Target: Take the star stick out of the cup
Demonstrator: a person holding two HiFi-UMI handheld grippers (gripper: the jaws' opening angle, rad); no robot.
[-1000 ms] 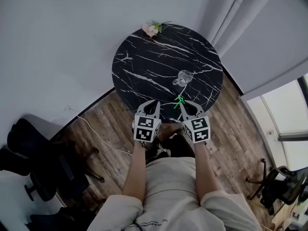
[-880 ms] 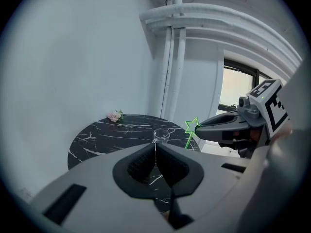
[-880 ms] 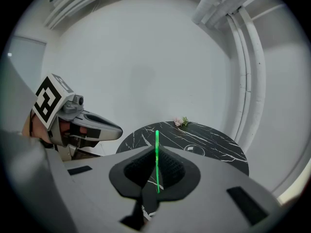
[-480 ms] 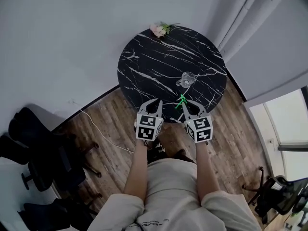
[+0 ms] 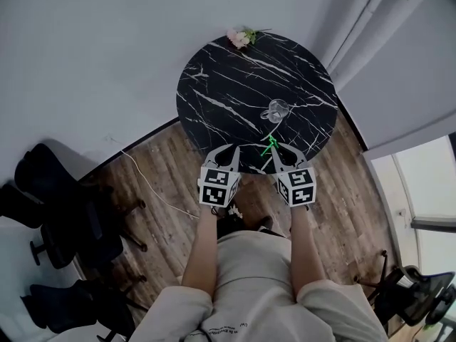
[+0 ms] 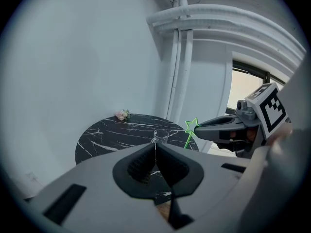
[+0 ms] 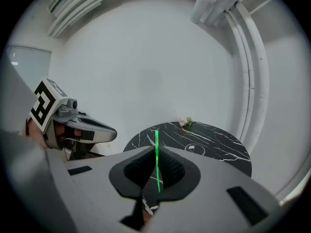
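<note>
Star stick [image 5: 268, 147] in right claw [image 5: 273, 148], near table [image 5: 228, 84] edge, cup [image 5: 276, 110] apart

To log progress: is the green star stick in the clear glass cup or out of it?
Out. The right hand-held gripper is shut on the green star stick, away from the clear glass cup.

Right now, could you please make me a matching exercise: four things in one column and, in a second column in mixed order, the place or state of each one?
Things:
1. star stick
2. cup
3. flowers
4. left hand-held gripper

Places or states:
A. lying at the far edge of the table
B. shut, with nothing between its jaws
C. clamped in the right hand-held gripper
D. standing on the table, with no stick in it

Pairs: 1-C, 2-D, 3-A, 4-B
</note>
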